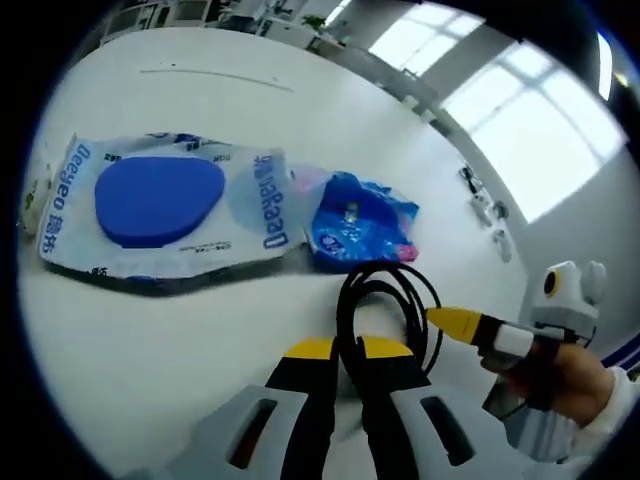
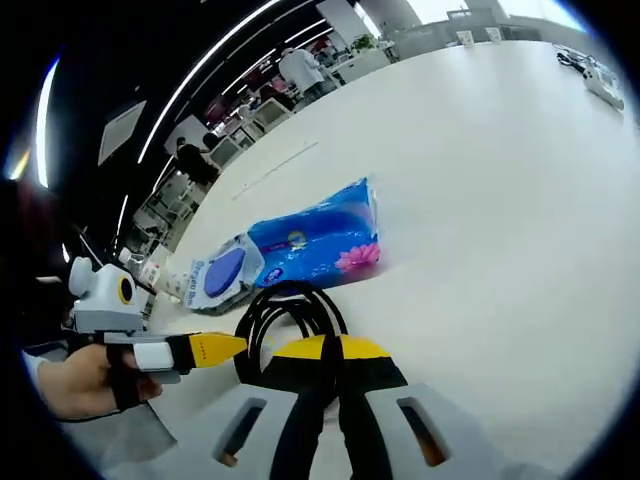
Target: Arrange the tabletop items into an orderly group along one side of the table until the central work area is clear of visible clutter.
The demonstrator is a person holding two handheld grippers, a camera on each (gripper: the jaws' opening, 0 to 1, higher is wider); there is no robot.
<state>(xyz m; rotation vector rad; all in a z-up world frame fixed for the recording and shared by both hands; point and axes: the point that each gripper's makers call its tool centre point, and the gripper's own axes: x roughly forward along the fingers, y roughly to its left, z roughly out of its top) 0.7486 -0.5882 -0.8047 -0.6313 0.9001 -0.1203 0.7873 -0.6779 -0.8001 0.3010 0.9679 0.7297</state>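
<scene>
Both tools (image 1: 345,352) (image 2: 335,350) clamp one black cable coil (image 1: 385,300), its pinched stretch hidden between the jaws.

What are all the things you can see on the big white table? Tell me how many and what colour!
table: one, white, under everything.
cable: one, black, coiled, just ahead of the left gripper's tips.
flat packet: one, clear and white with a blue oval pad inside, beyond the cable in the left gripper view.
tissue pack: one, blue with pink flowers, right beside the flat packet.
people: at least two, far off in the background of the right gripper view.
left gripper: one, black with yellow tips, jaws shut on the cable.
right gripper: one, black with yellow tips, jaws shut on the cable.
hand: holds the right gripper's handle.
</scene>
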